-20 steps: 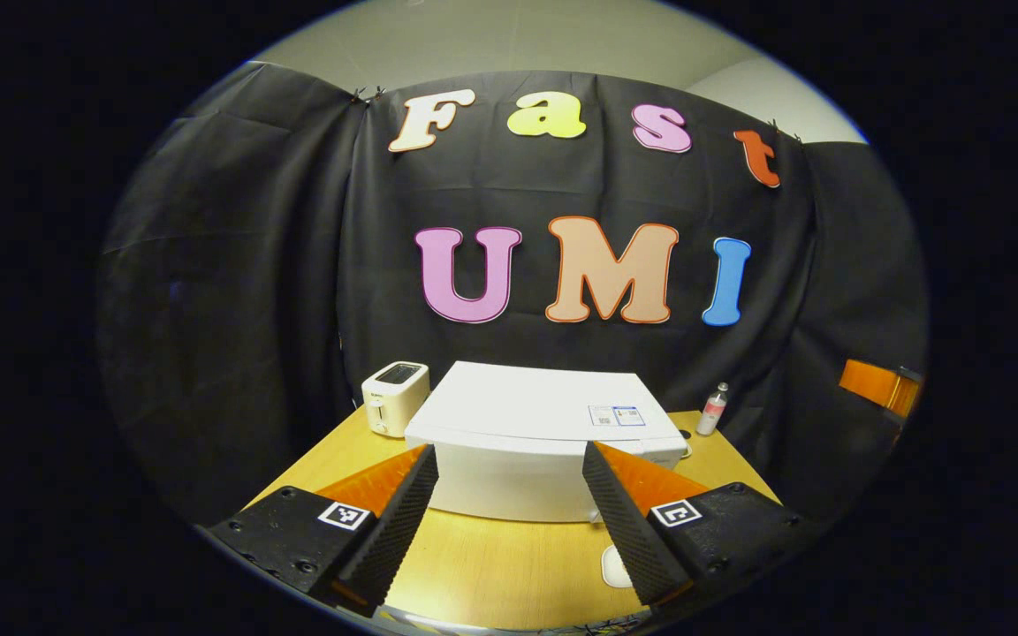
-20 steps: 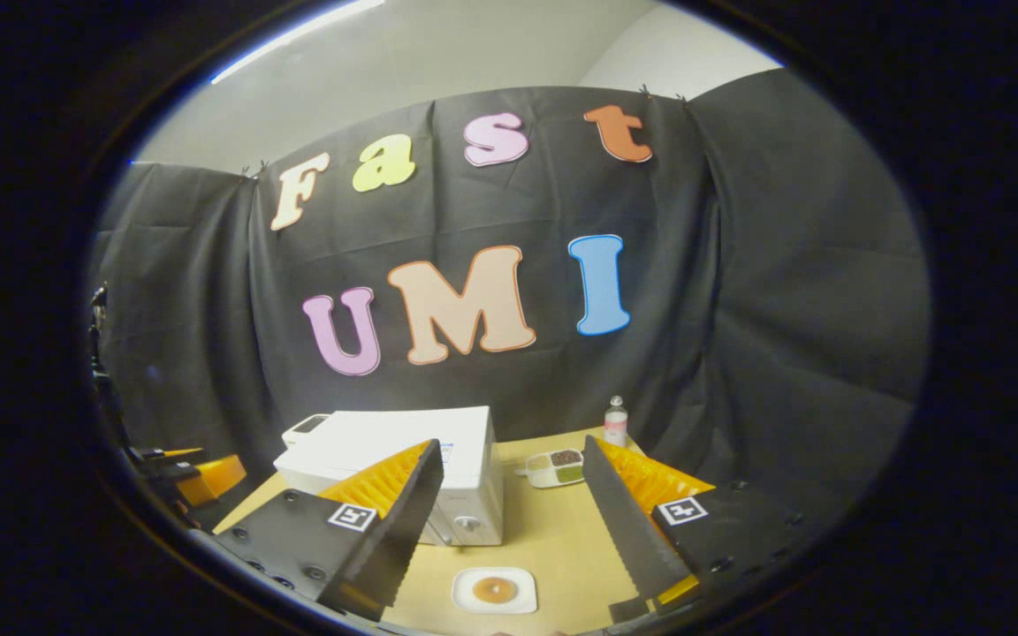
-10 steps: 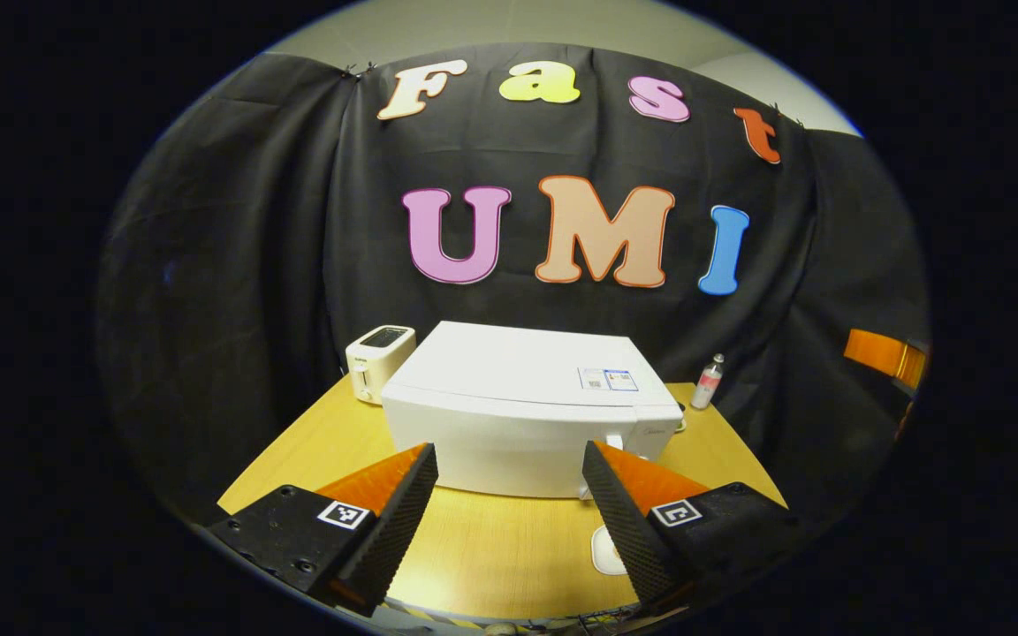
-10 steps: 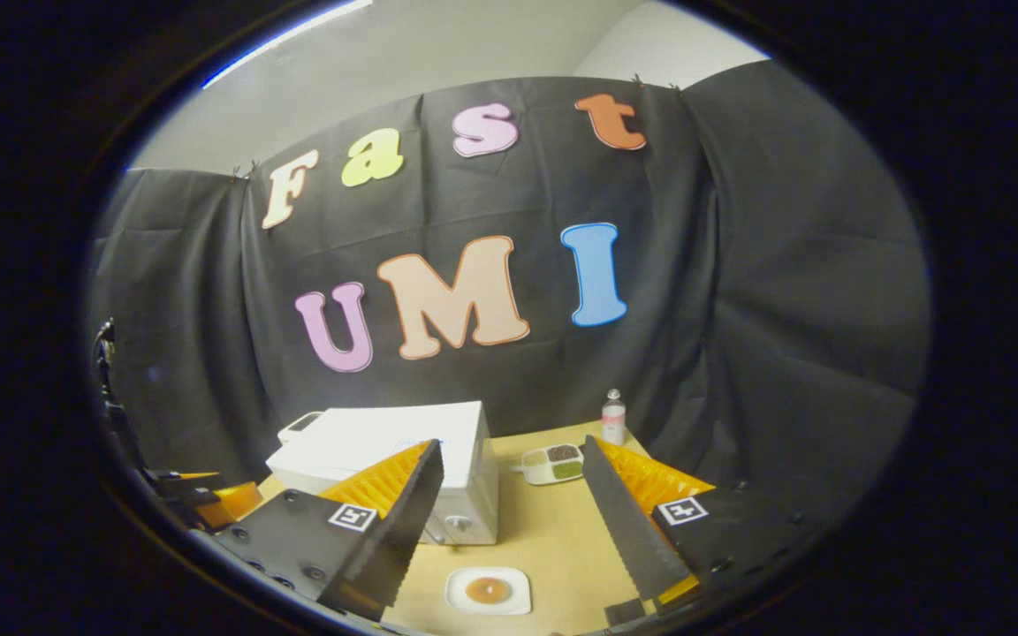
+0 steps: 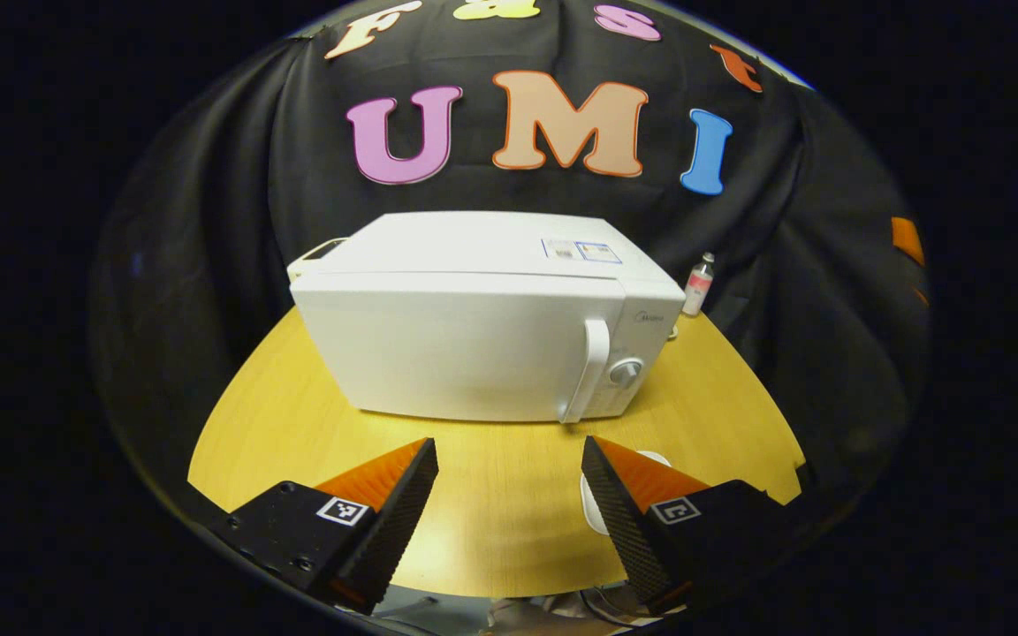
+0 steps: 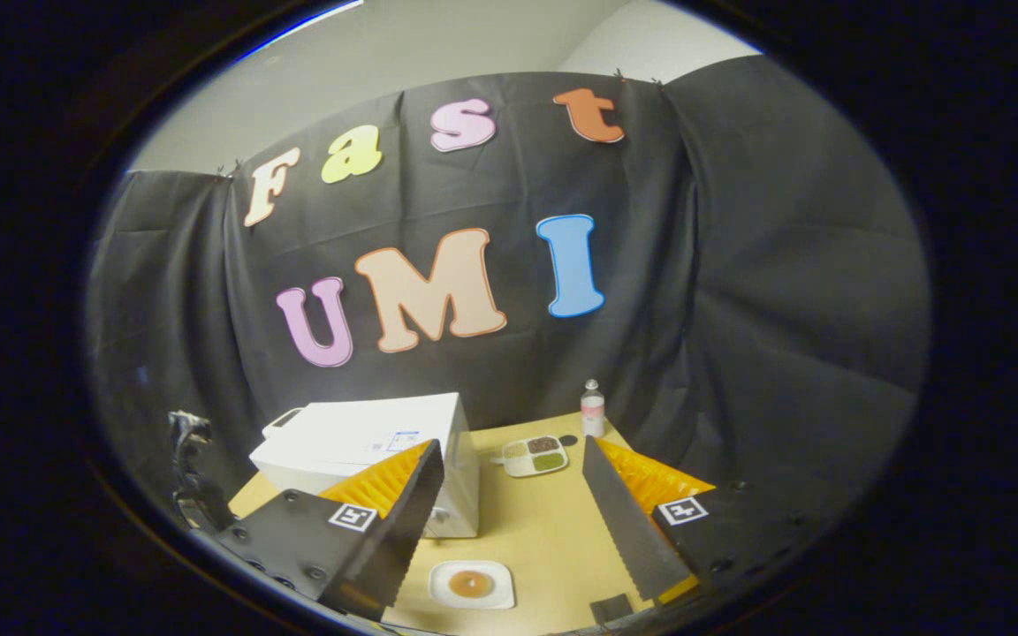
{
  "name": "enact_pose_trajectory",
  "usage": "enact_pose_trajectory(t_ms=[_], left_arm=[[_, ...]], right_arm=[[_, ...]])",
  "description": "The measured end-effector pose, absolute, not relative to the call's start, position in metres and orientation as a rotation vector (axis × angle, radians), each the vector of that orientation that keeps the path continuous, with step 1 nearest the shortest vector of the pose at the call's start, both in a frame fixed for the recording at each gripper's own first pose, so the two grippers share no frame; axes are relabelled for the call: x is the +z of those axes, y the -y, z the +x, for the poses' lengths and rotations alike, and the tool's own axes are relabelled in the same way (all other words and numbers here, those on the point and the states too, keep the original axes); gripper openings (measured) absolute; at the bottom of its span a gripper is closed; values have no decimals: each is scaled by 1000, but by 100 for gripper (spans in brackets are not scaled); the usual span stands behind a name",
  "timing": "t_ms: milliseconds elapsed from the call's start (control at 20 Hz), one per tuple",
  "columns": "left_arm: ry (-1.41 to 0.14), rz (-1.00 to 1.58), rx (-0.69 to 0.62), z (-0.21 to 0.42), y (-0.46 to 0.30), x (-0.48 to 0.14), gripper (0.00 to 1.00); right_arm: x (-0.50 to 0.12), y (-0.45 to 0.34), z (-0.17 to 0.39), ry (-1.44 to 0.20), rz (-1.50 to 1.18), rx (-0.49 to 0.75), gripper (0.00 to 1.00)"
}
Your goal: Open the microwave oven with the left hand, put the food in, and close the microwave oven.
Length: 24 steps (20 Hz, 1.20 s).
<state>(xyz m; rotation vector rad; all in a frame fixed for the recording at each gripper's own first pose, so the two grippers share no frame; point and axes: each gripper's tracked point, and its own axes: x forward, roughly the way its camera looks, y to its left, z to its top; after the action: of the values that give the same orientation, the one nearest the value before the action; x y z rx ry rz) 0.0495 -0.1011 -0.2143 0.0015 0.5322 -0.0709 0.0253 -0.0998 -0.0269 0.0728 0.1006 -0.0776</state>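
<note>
In the left gripper view, the left gripper (image 5: 509, 495) hangs over the near part of a wooden table (image 5: 297, 415), its two fingers spread wide with nothing between them. Straight ahead of it stands the white microwave (image 5: 474, 344), door shut. The door handle (image 5: 587, 367) runs upright a little to the right of the gripper's midline, beyond the tip of the right-hand finger and apart from it. Just right of the handle sits a round dial (image 5: 625, 372). A white plate (image 5: 593, 503) lies on the table close to the inner side of that same finger, mostly hidden behind it. Farther off to the right, past the microwave's corner, a small bottle (image 5: 697, 284) stands near the black cloth wall.

In the right gripper view, the right gripper (image 6: 509, 521) is also spread apart and holds nothing. Below and between its fingers, nearer the left one, the plate (image 6: 471, 584) rests on the table (image 6: 544, 521) with a round brown piece of food (image 6: 469, 583) in its middle. The microwave (image 6: 368, 442) stands ahead and to the left, partly behind the left finger. Ahead between the fingers lies a divided tray (image 6: 534, 455) with small portions, and just beyond it to the right stands the bottle (image 6: 593, 408).
</note>
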Motion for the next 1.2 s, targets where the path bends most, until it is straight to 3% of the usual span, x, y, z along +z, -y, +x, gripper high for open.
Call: enact_pose_trajectory(t_ms=[250,300,600,700,800,850,950,1050,1200], left_arm=[[-606,-57,-86,73,122,-257,97],[-612,-67,-89,80,126,-263,97],[-599,-72,-122,121,148,-284,93],[-614,-67,-122,132,151,-290,90],[-632,-57,-119,144,154,-296,85],[-638,-54,-119,149,154,-299,75],[-646,-48,-129,156,158,-303,75],[-652,-33,-145,161,162,-306,64],[-653,0,-146,170,164,-306,63]], right_arm=[[-33,118,23,-110,77,-107,92],[-32,121,23,-110,77,-111,99],[-25,132,26,-96,116,-108,99],[-27,137,26,-102,111,-111,92],[-30,141,25,-114,98,-113,92],[-32,142,25,-121,93,-114,92],[-34,144,26,-134,88,-117,92],[-35,145,27,-140,89,-115,92],[-36,145,29,-149,85,-108,92]])
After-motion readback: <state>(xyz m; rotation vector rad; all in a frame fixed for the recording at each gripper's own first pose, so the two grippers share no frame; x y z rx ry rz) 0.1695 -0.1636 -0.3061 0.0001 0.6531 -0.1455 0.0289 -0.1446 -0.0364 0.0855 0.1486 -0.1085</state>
